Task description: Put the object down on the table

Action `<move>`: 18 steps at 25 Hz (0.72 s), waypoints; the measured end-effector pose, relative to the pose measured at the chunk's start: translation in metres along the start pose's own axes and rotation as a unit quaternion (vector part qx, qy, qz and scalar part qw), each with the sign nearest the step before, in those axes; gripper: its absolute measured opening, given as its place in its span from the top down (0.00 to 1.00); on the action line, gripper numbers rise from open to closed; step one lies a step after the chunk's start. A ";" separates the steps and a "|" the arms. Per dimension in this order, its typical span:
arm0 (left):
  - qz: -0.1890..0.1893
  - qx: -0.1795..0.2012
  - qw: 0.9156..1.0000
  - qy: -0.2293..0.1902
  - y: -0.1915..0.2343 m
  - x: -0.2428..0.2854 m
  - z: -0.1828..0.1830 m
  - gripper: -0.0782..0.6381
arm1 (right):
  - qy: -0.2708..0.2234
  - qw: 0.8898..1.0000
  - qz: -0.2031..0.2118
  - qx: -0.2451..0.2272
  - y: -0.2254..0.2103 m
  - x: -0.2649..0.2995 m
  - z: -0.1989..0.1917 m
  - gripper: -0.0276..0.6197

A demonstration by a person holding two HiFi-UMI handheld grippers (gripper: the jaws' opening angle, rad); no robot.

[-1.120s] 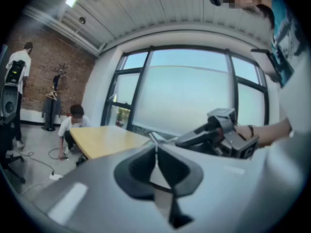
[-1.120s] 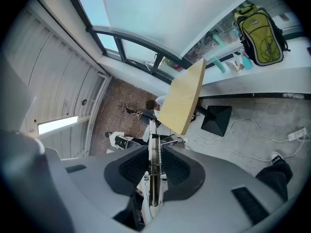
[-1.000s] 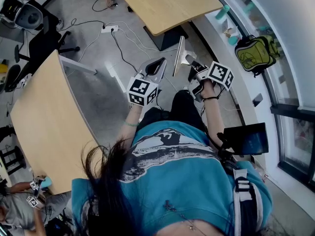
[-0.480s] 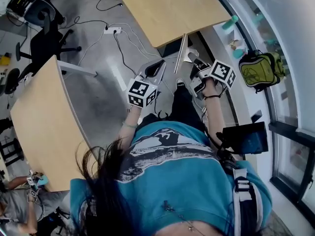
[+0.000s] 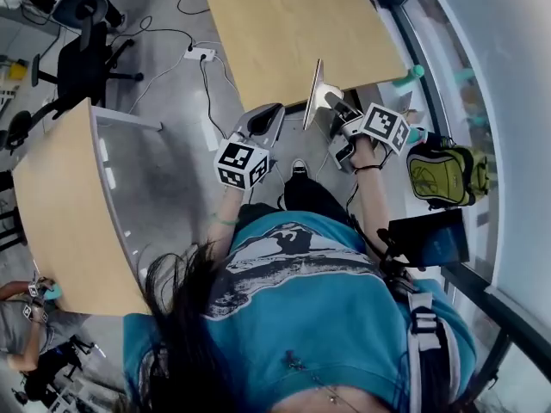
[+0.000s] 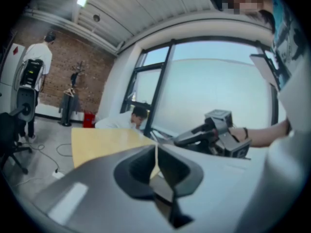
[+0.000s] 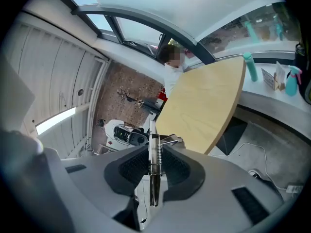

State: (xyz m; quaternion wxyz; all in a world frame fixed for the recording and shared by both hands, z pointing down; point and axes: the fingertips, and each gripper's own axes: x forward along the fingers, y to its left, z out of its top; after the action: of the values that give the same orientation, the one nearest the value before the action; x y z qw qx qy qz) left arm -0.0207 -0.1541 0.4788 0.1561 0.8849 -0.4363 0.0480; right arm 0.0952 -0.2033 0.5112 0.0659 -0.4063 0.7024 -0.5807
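Note:
My right gripper (image 5: 334,103) is shut on a thin flat clipboard (image 5: 312,93), which stands on edge and points toward the light wooden table (image 5: 293,24). In the right gripper view the board's metal spring clip (image 7: 154,154) sits pinched between the jaws of my right gripper (image 7: 154,176), with the table (image 7: 204,110) beyond it. My left gripper (image 5: 265,114) hangs over the floor just left of the board, its jaws together with nothing in them. In the left gripper view, past my left gripper (image 6: 156,166), the right gripper (image 6: 214,130) shows at the right.
A second wooden table (image 5: 69,205) lies at the left. An office chair (image 5: 82,58) and a power strip with cables (image 5: 198,52) are on the floor. A green backpack (image 5: 443,175) and teal bottles (image 5: 413,74) sit along the window sill at the right.
Both grippers and the clipboard have come closer to the far table; the board's tip now overlaps the table's near edge. The grip on the board is unchanged.

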 end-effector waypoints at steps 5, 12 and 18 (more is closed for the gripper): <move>0.030 -0.008 0.999 -0.008 -0.001 0.034 0.009 0.89 | 0.023 1.000 0.006 0.001 -0.018 0.010 0.037 0.82; 0.037 0.001 0.999 0.010 0.015 0.052 0.010 0.89 | 0.028 0.999 0.008 0.022 -0.031 0.035 0.057 0.82; 0.040 -0.006 0.999 0.007 0.040 0.060 0.012 0.89 | 0.031 0.999 -0.007 0.025 -0.036 0.053 0.061 0.82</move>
State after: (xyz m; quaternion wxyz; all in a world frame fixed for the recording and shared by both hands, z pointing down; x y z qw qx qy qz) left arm -0.0157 -0.2265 0.4904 0.1622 0.8653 -0.4706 0.0581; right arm 0.1122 -0.2837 0.5428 0.0501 -0.3915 0.6861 -0.6111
